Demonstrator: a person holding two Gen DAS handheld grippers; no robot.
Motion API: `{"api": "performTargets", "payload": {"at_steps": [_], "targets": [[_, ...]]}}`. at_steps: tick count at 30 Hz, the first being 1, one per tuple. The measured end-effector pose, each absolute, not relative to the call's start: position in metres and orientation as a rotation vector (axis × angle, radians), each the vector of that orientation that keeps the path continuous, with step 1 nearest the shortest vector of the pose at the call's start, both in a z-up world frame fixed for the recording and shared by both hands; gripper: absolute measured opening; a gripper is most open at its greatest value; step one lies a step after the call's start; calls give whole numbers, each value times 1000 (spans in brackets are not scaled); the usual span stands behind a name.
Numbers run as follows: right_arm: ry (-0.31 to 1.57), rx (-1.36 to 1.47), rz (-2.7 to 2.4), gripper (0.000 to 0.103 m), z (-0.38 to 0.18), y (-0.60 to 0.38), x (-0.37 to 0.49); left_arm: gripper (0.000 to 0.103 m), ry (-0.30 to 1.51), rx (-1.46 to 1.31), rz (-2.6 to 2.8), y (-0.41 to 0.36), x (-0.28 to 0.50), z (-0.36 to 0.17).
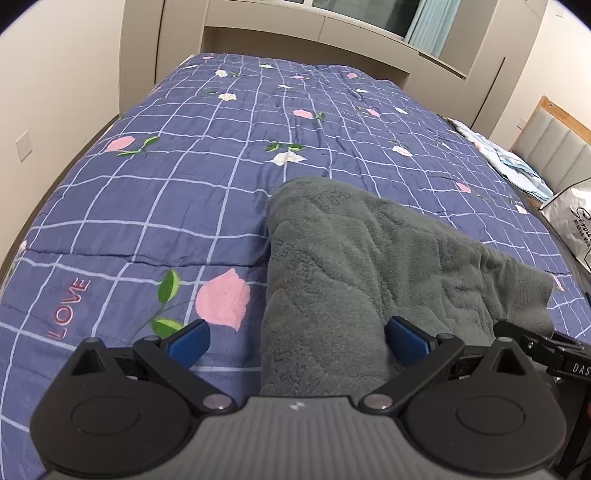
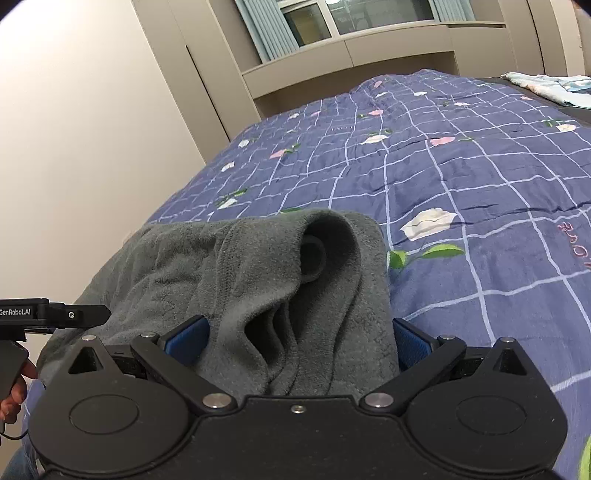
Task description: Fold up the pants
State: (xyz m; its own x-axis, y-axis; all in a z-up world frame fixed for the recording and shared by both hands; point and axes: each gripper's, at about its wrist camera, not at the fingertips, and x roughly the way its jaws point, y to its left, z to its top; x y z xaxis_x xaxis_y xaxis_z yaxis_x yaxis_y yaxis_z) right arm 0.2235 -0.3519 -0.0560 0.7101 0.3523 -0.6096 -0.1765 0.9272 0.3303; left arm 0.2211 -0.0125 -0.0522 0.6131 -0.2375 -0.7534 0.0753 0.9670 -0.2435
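Grey fleece pants (image 1: 362,258) lie bunched on a blue checked floral quilt (image 1: 177,177). In the left wrist view my left gripper (image 1: 297,343) is open, its blue pads (image 1: 188,345) wide apart, with the near end of the pants between them. In the right wrist view the pants (image 2: 258,280) show an open rolled cuff or waistband end. My right gripper (image 2: 299,341) is open, its pads (image 2: 186,341) straddling that end of the fabric. The right gripper's body also shows in the left wrist view (image 1: 546,350), and the left gripper's in the right wrist view (image 2: 55,317).
The quilt (image 2: 461,192) covers the whole bed. A light blue folded cloth (image 1: 513,166) lies by the padded headboard (image 1: 554,144), with a silver printed bag (image 1: 572,218) beside it. Beige cabinets (image 1: 332,29) and a window stand beyond the bed. A wall (image 2: 74,147) runs along its left side.
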Motion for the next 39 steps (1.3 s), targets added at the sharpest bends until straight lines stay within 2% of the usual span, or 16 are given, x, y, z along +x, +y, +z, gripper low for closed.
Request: {"api": "performTargets", "payload": {"at_steps": [17, 26, 39], "targets": [[767, 266, 308, 103, -57, -350, 235, 103, 999, -300, -244, -6, 241, -64], [856, 242, 275, 103, -50, -343, 247, 103, 1023, -333, -293, -3, 246, -71], [879, 230, 272, 103, -47, -342, 250, 103, 1027, -353, -330, -2, 252, -75]]}}
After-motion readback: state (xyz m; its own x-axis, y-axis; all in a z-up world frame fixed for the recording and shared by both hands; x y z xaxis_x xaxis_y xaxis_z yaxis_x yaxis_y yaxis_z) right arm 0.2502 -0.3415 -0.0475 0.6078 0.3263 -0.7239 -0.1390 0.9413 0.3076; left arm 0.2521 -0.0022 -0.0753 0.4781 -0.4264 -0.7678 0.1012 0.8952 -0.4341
